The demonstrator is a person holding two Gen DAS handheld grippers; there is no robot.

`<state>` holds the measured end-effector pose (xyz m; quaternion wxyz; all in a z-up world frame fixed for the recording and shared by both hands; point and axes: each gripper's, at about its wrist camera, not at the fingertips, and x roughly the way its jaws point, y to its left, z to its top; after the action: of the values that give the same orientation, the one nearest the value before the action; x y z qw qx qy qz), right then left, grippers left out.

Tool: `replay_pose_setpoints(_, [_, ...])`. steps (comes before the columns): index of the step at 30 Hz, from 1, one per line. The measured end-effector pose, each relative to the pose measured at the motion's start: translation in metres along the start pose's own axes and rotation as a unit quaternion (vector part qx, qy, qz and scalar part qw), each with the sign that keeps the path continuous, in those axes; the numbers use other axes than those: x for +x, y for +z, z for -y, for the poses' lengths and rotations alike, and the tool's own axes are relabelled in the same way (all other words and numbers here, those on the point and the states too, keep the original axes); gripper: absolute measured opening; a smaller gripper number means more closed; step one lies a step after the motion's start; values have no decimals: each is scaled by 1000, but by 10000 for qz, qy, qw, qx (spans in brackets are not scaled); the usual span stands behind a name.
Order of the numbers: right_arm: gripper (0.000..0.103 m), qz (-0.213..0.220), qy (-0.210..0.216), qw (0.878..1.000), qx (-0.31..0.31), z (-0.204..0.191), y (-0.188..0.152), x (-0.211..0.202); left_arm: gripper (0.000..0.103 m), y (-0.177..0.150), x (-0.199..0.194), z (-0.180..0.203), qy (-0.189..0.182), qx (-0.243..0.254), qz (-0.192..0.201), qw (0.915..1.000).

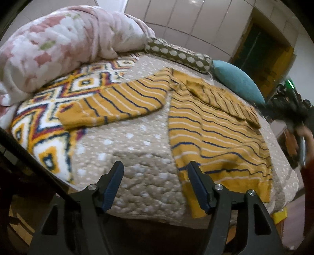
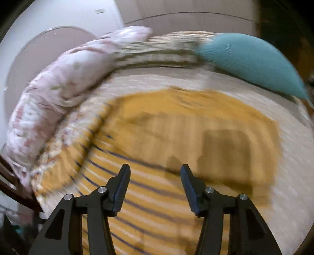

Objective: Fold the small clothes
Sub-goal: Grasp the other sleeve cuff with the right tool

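Note:
A mustard sweater with navy and white stripes (image 1: 215,133) lies flat on the bed, its left sleeve (image 1: 117,106) stretched out to the left and its right sleeve (image 1: 229,100) folded over the body. My left gripper (image 1: 156,166) is open and empty, low over the bed's front edge just left of the sweater's hem. In the right wrist view my right gripper (image 2: 155,169) is open and empty above the sweater (image 2: 176,137), which is blurred by motion. The right gripper also shows at the far right of the left wrist view (image 1: 298,117).
The bed has a beige dotted quilt (image 1: 125,149) and a patterned diamond blanket (image 1: 45,121) at left. A pink floral duvet (image 1: 58,45), a dotted bolster (image 1: 180,55) and a teal pillow (image 1: 237,80) lie along the far side. White wardrobe doors (image 1: 186,17) stand behind.

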<state>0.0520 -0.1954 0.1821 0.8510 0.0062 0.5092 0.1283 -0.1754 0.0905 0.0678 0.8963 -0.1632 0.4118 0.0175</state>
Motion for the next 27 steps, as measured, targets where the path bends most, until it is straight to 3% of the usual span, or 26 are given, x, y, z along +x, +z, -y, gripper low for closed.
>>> replay_pose_setpoints(4, [63,-72,-622,9961,630,84,-69,-42,66,0,21,18,-148,98,-306,9994])
replay_pose_setpoints(7, [63,-271,-477,9906,1256,127,-133,-56,66,-2,39,37,-101,230,-532,9983])
replay_pose_setpoints(11, [63,-310,45,9883,1491,126,-192,-50,66,-5,55,60,75,449,-661,9968])
replay_pose_setpoints(14, [61,160,68,9897,1423,108,-207,-52,66,-9,66,71,399,624,-776,9942])
replay_pose_setpoints(16, [32,292,509,9858,1575,100,-210,-49,66,-13,66,76,548,733,-766,9929])
replay_pose_setpoints(18, [9,208,939,9820,1626,93,-214,-41,66,-15,60,80,561,775,-796,9922])
replay_pose_setpoints(22, [8,265,880,9790,1819,99,-233,-51,66,-16,32,76,404,616,-592,9955])
replay_pose_setpoints(27, [9,298,697,9784,1921,117,-271,-81,66,-17,4,63,528,538,-342,9966])
